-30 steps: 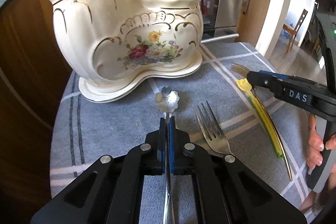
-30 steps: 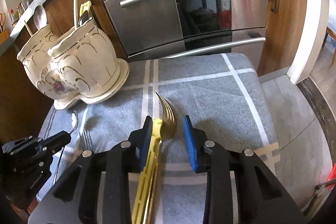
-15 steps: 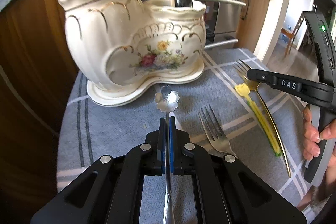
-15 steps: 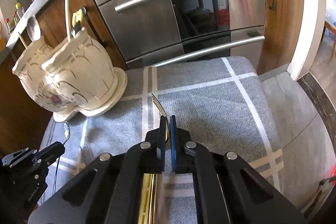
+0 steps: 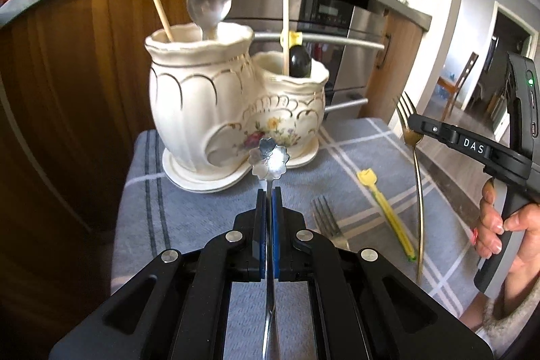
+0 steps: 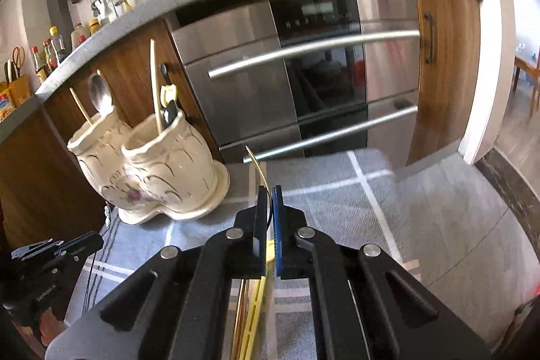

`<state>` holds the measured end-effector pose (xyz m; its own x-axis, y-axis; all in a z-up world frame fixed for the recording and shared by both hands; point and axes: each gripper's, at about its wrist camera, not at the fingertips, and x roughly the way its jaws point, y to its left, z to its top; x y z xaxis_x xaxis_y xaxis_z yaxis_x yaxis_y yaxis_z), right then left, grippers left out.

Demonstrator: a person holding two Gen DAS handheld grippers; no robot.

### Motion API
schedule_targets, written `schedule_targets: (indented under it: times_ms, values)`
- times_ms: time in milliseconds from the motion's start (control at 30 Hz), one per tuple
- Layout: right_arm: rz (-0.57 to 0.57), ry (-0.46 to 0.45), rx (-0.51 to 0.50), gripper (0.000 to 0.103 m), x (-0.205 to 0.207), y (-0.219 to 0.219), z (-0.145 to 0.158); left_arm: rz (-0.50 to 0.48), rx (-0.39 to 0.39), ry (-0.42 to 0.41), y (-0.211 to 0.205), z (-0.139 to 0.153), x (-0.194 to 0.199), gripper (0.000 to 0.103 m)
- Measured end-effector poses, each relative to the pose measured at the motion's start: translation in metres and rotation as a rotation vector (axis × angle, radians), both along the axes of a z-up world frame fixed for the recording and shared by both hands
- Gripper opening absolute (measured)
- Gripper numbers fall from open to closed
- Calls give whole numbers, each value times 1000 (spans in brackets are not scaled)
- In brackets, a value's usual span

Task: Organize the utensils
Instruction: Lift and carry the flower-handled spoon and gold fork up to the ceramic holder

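Glossy glazed ceramic with gilt trim is being shown by the utensil holder [image 5: 216, 110], polished metal by the flower-bowled spoon [image 5: 269, 157], brassy metal by the gold fork [image 5: 414, 150], and matt woven fabric by the grey cloth [image 5: 189, 211].

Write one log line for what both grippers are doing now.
left gripper: shut on flower spoon | right gripper: shut on gold fork | holder: ahead

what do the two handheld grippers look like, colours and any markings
Both are matte black with silver bolts and blue pads. The left gripper shows angular cut-out arms. The right gripper bears white "DAS" lettering and a green light on its handle; a fuzzy grey sleeve shows behind it.
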<state>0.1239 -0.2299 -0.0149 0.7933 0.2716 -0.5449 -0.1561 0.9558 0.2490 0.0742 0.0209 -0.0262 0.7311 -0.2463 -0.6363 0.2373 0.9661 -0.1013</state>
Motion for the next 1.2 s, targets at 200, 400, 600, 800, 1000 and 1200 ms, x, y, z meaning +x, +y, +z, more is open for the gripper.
schedule_targets:
  times_ms: [200, 400, 600, 800, 1000, 1200]
  values:
    - [-3, -86, -29, 3, -14, 7, 16, -7, -6, -23, 5, 6, -6, 3]
    - [-14, -169, -15, 3, -24, 11, 34, -7, -9, -75, 8, 21, -13, 3]
    - [-21, -260, -39, 3, -28, 24, 63, 3, -33, -166, 16, 55, -16, 3]
    - [-12, -310, -62, 3, -15, 38, 89, 22, -72, -268, 27, 102, -1, 3]
    - [-2, -344, -42, 3, 8, 45, 121, 33, -91, -344, 31, 139, 24, 3]
    - [2, -395, -47, 3, 26, 56, 152, 45, -95, -394, 30, 165, 61, 3]
